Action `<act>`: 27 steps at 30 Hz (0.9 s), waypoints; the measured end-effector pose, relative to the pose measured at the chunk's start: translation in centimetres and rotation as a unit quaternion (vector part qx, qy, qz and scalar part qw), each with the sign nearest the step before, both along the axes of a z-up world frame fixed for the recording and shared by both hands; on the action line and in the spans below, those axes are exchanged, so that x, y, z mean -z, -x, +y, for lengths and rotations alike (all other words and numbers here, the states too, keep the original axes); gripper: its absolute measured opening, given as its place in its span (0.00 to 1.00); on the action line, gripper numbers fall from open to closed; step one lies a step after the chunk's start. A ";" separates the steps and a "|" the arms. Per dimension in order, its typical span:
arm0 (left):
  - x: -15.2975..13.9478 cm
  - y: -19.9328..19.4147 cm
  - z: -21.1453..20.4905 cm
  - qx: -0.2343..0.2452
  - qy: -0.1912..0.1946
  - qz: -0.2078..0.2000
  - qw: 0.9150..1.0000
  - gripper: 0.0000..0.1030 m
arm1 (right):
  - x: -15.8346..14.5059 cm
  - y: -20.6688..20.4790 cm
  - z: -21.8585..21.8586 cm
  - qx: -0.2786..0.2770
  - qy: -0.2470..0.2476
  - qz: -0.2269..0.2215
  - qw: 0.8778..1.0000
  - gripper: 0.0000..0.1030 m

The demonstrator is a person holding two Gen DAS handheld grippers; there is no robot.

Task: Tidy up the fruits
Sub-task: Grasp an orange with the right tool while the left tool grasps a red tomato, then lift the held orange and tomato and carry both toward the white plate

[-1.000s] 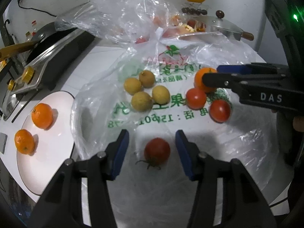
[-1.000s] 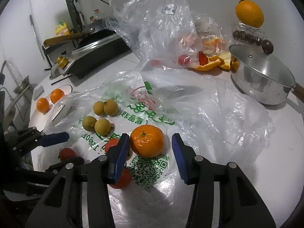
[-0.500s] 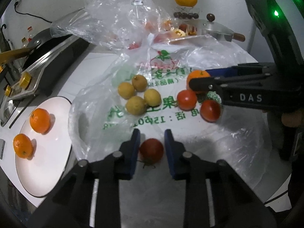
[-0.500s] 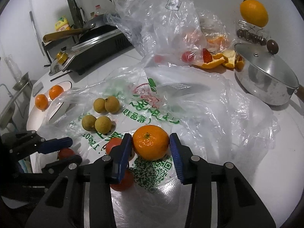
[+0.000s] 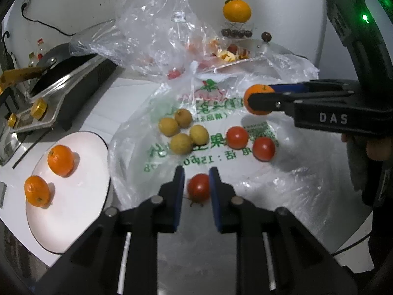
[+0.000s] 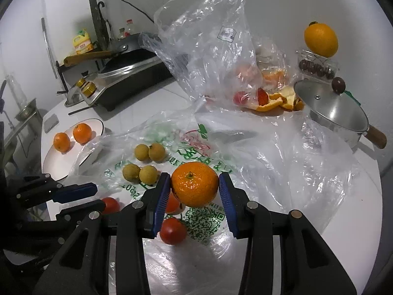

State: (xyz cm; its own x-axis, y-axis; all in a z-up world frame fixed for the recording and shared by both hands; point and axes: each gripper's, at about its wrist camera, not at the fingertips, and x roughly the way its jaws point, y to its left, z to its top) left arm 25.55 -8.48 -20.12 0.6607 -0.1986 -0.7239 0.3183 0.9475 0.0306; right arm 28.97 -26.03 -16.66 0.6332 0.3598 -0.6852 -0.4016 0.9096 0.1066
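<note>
Both grippers now clamp fruit that lay loose between spread jaws 1 second earlier.

On the white plate (image 5: 73, 211) at left sit 2 mandarins, unmoved. The left gripper (image 5: 196, 184) has closed its blue pads onto the tomato (image 5: 198, 187) on the printed plastic bag (image 5: 221, 162). Further right, the right gripper (image 6: 194, 193) pinches the orange mandarin (image 6: 194, 184), lifted clear of the bag above 2 tomatoes; 4 longans (image 5: 183, 131) stay put.

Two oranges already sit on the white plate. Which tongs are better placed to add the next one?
Right. The right tongs are shut on the orange, apparently lifted off the bag. The left tongs grip a tomato, although they are nearer the white plate.
</note>
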 end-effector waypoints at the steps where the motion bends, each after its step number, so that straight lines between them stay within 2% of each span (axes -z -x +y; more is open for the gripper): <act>1: 0.1 0.0 0.1 0.001 0.003 0.004 1.000 0.20 | 0.0 0.1 0.1 0.000 0.001 0.000 1.000 0.42; 4: 0.4 -0.1 0.3 0.009 0.013 0.016 1.000 0.23 | 0.1 0.3 0.1 0.000 0.002 0.002 1.000 0.42; 6: 0.6 -0.2 0.1 0.007 0.010 0.018 1.000 0.29 | 0.3 0.4 0.0 0.001 0.000 0.003 1.000 0.42; 13: 2.3 -1.7 -0.7 0.005 -0.005 0.041 0.999 0.29 | 0.7 0.1 -0.4 0.001 -0.007 0.008 1.000 0.42; 16: 2.6 -1.9 -0.5 0.005 0.007 0.046 0.999 0.29 | 0.9 -0.1 -0.5 -0.001 -0.010 0.009 1.000 0.42; 20: 2.5 -1.8 -0.5 0.007 0.008 0.047 0.999 0.26 | 0.9 -0.2 -0.8 0.002 -0.015 0.009 1.000 0.42; 27: 1.3 -0.8 -0.3 0.009 0.015 0.037 0.999 0.25 | 0.1 0.4 -1.1 0.005 -0.012 -0.002 1.000 0.42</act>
State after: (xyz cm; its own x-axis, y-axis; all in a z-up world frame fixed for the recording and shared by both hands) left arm 26.34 -8.77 -21.42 0.6010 -0.2325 -0.7646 0.3360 0.9416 -0.0222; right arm 28.58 -27.09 -16.72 0.6397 0.3707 -0.6733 -0.3934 0.9105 0.1275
